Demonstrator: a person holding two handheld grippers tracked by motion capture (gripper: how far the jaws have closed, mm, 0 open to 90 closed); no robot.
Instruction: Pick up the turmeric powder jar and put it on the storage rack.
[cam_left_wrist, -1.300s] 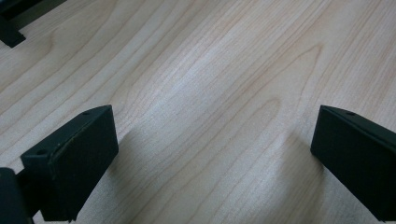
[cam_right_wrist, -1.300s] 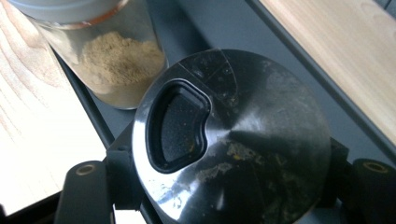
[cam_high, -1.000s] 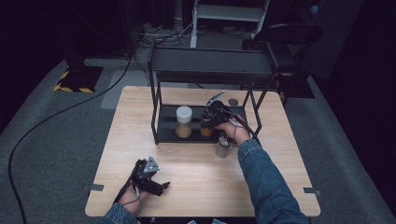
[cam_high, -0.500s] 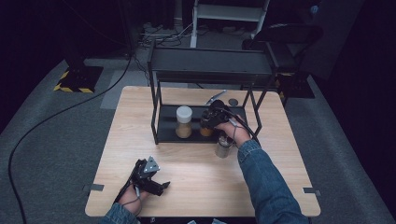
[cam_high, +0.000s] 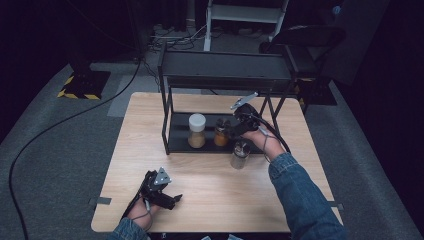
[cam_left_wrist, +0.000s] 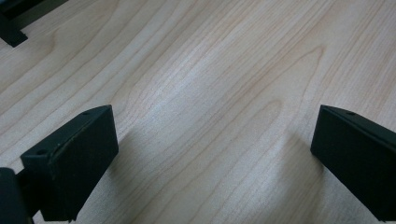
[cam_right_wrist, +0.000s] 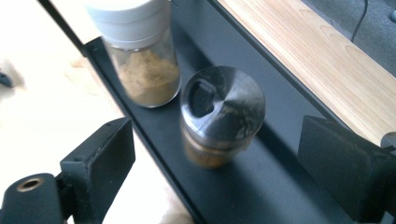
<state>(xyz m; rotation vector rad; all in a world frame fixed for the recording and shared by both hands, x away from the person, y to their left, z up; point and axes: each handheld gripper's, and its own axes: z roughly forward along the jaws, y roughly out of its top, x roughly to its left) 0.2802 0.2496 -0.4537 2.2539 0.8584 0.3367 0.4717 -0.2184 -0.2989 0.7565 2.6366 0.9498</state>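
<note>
High view: a black metal rack (cam_high: 225, 75) with two shelves stands at the far side of a pale wooden table (cam_high: 210, 180). On the rack's lower shelf two jars stand side by side: a clear one with a white lid (cam_high: 197, 130) holding tan powder, and to its right a smaller jar with a dark lid (cam_high: 221, 132) and orange-brown contents. A third jar (cam_high: 240, 155), clear with a grey metal top, stands on the table just in front of the rack's right end. The right gripper (cam_high: 235, 127), held by a hand in a denim sleeve, reaches into the lower shelf beside the dark-lidded jar. In the right gripper view its jaws stand wide apart, one each side of that jar (cam_right_wrist: 222, 121), touching nothing; the lid is round, glossy, with a flip tab, and the white-lidded jar (cam_right_wrist: 140, 51) stands behind it. The left gripper (cam_high: 170, 200) rests on the table well in front of the rack; the left gripper view shows its blocky black jaws spread wide over bare wood grain, holding nothing.
</note>
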